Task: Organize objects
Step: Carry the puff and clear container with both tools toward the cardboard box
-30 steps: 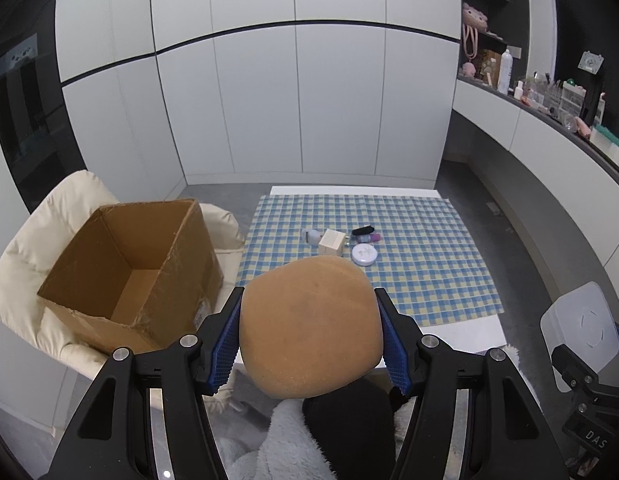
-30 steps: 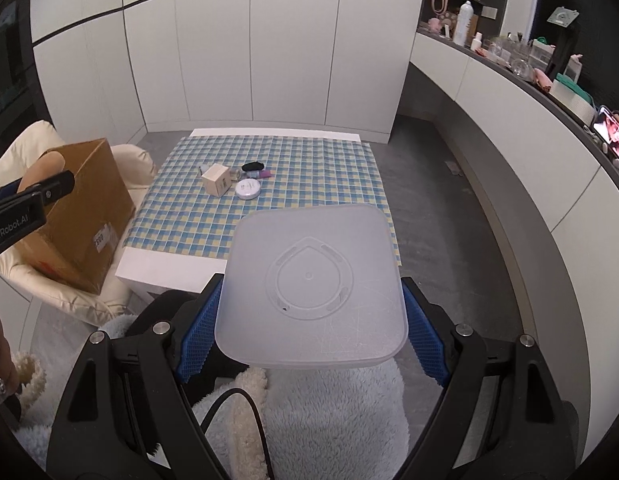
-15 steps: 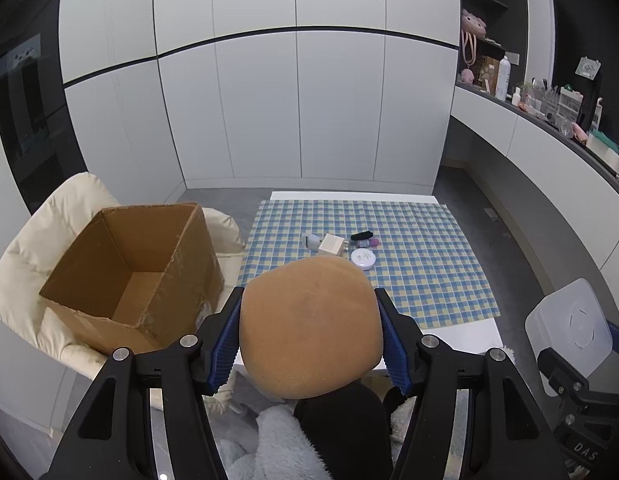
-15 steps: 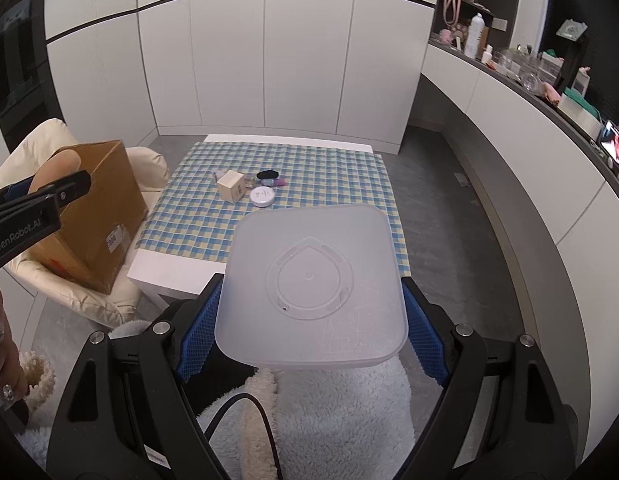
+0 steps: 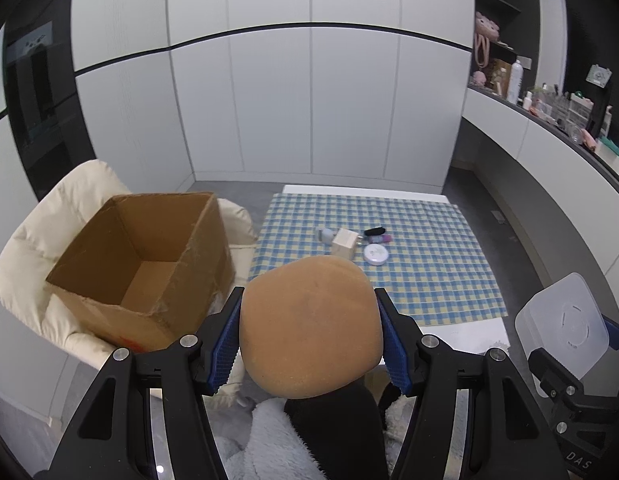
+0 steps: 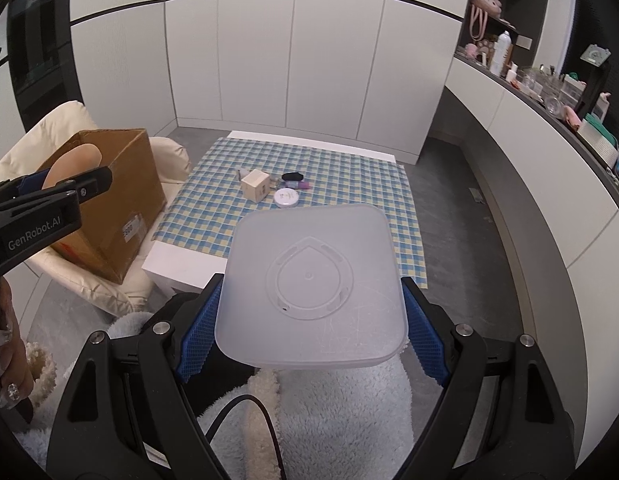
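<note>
Tan soft pad (image 5: 309, 328) clamped in left gripper (image 5: 309, 338), frosted lid (image 6: 311, 294) clamped in right gripper (image 6: 311, 328): carry level toward cardboard box (image 5: 149, 256) at left of frame, release over opening.

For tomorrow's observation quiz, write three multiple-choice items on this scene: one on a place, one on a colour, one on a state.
1. Where does the cardboard box sit?
A. on the cream chair
B. on the checked tablecloth
C. on the counter

2. What colour is the soft rounded object?
A. blue
B. tan
C. white

3. What is the state of the right gripper?
A. open and empty
B. shut on the translucent container
C. resting on the table

Answers:
1 A, the box rests on the chair's cushions beside the table.
2 B, it shows tan between the left gripper's blue pads.
3 B, both pads press the container's sides.
</note>
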### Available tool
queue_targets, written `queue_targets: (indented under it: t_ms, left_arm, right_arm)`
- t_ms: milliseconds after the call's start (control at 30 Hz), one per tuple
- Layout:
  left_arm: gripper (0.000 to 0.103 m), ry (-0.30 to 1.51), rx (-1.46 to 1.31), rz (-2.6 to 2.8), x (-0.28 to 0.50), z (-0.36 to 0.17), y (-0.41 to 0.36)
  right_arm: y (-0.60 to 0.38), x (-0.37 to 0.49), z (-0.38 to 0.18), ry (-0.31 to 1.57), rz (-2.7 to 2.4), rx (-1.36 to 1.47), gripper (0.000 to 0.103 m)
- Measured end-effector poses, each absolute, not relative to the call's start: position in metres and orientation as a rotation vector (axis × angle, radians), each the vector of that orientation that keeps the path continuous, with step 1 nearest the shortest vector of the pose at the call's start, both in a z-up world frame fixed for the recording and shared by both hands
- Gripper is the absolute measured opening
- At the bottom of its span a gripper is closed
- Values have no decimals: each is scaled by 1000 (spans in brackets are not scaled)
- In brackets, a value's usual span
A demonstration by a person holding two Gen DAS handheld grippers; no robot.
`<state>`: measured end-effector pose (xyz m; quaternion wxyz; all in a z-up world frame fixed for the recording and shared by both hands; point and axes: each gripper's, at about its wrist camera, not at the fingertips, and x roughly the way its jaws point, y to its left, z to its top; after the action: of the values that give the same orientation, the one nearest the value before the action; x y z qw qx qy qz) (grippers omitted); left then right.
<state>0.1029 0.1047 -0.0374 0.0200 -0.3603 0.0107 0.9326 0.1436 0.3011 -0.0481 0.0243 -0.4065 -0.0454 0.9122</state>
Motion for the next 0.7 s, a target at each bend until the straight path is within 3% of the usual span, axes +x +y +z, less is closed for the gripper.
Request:
queue_targets:
  t_ms: [700]
  left_arm:
    - [62,-130,-1203,3130,135,-40,-14]
  right_arm:
    - [184,116,-51,-335,3064,-1293,85]
